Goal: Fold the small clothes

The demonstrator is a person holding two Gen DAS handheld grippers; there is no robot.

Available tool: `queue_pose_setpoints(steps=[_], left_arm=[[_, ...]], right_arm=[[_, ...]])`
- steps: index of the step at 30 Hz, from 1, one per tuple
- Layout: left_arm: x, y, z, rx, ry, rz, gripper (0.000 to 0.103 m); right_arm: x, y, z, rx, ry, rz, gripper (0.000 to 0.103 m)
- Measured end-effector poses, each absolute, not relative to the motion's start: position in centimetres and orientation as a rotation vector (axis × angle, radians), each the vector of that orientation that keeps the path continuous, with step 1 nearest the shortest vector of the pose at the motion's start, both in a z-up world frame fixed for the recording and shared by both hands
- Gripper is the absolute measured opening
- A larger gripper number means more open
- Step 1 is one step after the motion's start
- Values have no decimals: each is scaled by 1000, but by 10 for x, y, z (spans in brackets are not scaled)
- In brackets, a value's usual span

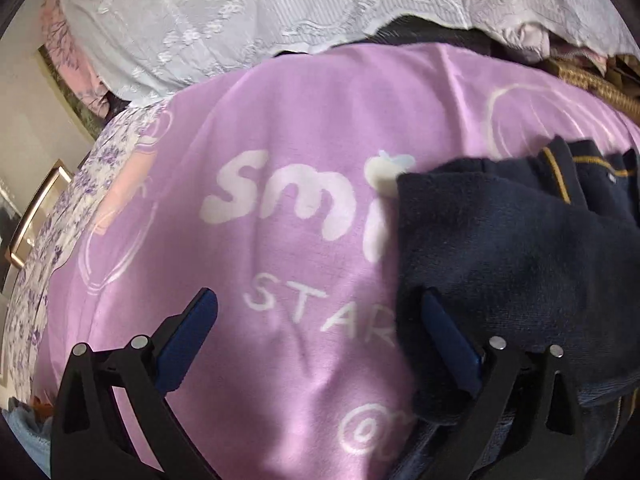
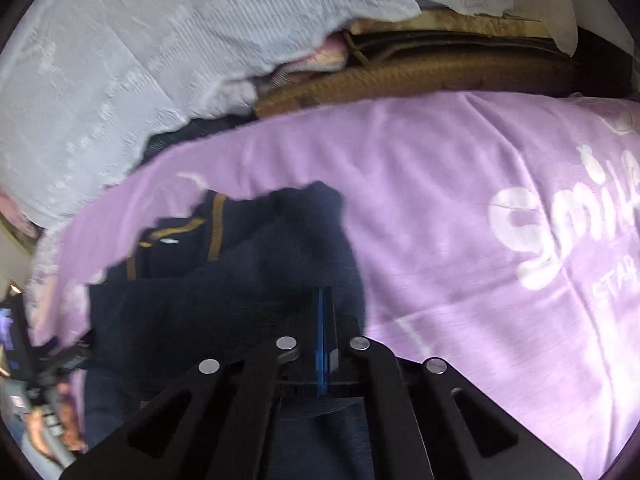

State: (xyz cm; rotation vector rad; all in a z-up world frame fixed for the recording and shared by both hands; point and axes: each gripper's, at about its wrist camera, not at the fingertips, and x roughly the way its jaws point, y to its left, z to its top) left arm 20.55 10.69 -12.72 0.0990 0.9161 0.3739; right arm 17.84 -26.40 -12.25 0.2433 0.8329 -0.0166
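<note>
A small dark navy garment (image 1: 516, 256) with mustard stripes lies on a purple blanket (image 1: 288, 128) printed with white letters. My left gripper (image 1: 320, 308) is open and hovers over the blanket, its right finger (image 1: 448, 340) at the garment's left edge. In the right wrist view the garment (image 2: 224, 280) is bunched and partly lifted. My right gripper (image 2: 325, 300) is shut on a fold of it, the blue pads pressed together over the dark cloth. The other gripper and a hand show at the far left of this view (image 2: 44, 392).
A pale blue-white lace cover (image 1: 240, 12) is heaped behind the blanket, also in the right wrist view (image 2: 120, 60). A brown woven edge (image 2: 400, 76) runs behind the blanket. Floral bedding (image 1: 52, 248) lies at the left, with a wooden frame (image 1: 36, 208) beyond it.
</note>
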Motion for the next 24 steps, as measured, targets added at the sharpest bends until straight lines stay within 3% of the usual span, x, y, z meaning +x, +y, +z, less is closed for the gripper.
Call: queue_pose_setpoints(steps=[6, 10, 12, 20, 22, 24], left_arm=[[195, 104, -91, 36, 820, 255, 99], [222, 91, -133, 149, 950, 308, 99], [218, 96, -141, 111, 916, 306, 99], [192, 72, -88, 92, 793, 178, 98], [200, 55, -97, 136, 825, 142, 98], [214, 42, -130, 228, 918, 186, 99]], right_arm=[[161, -241, -104, 252, 748, 136, 4], [179, -199, -122, 157, 843, 224, 1], [193, -199, -147, 168, 913, 214, 0], [178, -203, -103, 198, 779, 234, 6], [190, -202, -113, 193, 825, 227, 12], [205, -208, -142, 206, 913, 207, 12]])
